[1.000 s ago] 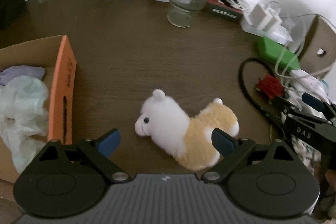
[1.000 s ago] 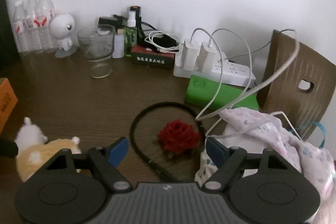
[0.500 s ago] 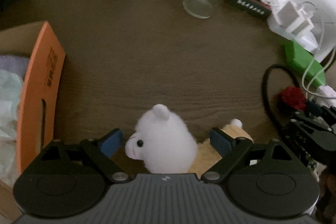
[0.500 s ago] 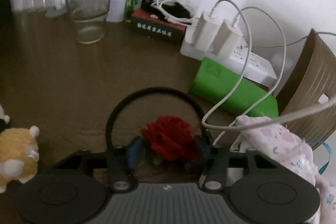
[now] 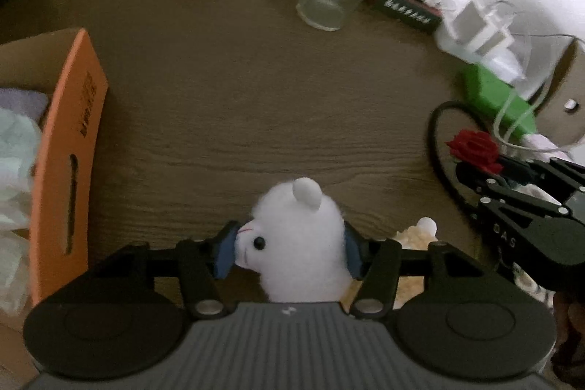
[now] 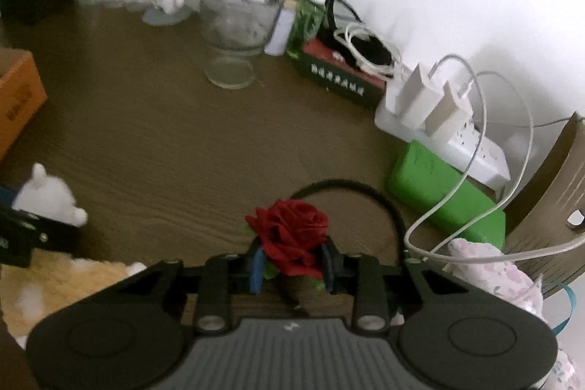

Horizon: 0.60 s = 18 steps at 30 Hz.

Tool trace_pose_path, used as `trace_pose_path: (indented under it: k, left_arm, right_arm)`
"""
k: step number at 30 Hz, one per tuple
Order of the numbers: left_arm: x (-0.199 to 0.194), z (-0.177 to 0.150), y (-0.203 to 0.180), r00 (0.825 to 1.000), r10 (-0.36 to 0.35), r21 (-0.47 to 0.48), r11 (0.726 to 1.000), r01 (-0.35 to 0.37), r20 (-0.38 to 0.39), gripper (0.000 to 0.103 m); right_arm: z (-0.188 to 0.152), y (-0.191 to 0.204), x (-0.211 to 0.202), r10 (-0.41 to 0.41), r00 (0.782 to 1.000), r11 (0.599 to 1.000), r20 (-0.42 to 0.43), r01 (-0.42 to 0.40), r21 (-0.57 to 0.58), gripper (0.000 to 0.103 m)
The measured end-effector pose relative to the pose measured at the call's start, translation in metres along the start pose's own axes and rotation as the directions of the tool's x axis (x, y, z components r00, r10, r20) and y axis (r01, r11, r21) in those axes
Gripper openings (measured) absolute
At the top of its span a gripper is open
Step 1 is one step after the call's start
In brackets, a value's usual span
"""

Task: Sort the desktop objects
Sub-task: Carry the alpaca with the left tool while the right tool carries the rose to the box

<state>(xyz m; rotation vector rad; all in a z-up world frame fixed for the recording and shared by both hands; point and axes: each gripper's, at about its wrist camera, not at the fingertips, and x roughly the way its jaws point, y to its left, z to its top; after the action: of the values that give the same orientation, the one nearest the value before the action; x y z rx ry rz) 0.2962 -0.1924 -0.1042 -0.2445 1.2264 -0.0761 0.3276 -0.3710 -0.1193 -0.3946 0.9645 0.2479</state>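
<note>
A white-headed, tan-bodied plush alpaca [image 5: 298, 240] lies on the desk; a red fabric rose [image 6: 289, 236] sits upright nearby.

My left gripper [image 5: 289, 253] has its blue fingers [image 5: 223, 254] pressed against both sides of the plush alpaca's [image 5: 298, 236] white head on the wooden tabletop [image 5: 256, 90]. To my left stands the orange cardboard box [image 5: 69, 148]. At far right I see the right gripper [image 5: 471, 170] closed around a red rose [image 5: 473, 147].
</note>
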Motion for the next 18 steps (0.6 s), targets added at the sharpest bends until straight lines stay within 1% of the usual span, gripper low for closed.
trace_pose_path:
  k: [4, 7, 11, 15, 18]
  left_arm:
    - [-0.029, -0.009, 0.001, 0.998, -0.039, 0.06, 0.998, 0.036, 0.041, 0.057]
    - [-0.055, -0.02, 0.002, 0.995, -0.074, 0.129, 0.99, 0.065, 0.07, 0.057]
    - [-0.098, -0.04, 0.018, 0.987, -0.098, 0.216, 0.974, 0.07, 0.125, 0.057]
    - [-0.134, -0.059, 0.039, 0.981, -0.121, 0.258, 0.963, 0.079, 0.152, 0.057]
    - [-0.155, -0.072, 0.058, 0.979, -0.118, 0.263, 0.962, 0.071, 0.167, 0.058]
  right_arm:
    - [-0.002, 0.01, -0.032, 0.023, 0.999, 1.0, 0.035, -0.022, -0.007, 0.029]
    - [-0.004, 0.02, -0.062, 0.035, 0.997, 0.999, 0.069, -0.034, -0.015, 0.029]
    - [-0.011, 0.037, -0.106, 0.057, 0.992, 0.998, 0.114, -0.054, -0.029, 0.029]
    - [-0.021, 0.057, -0.155, 0.098, 0.981, 0.995, 0.165, -0.092, -0.047, 0.029]
    - [-0.029, 0.072, -0.187, 0.141, 0.971, 0.99, 0.191, -0.132, -0.059, 0.029]
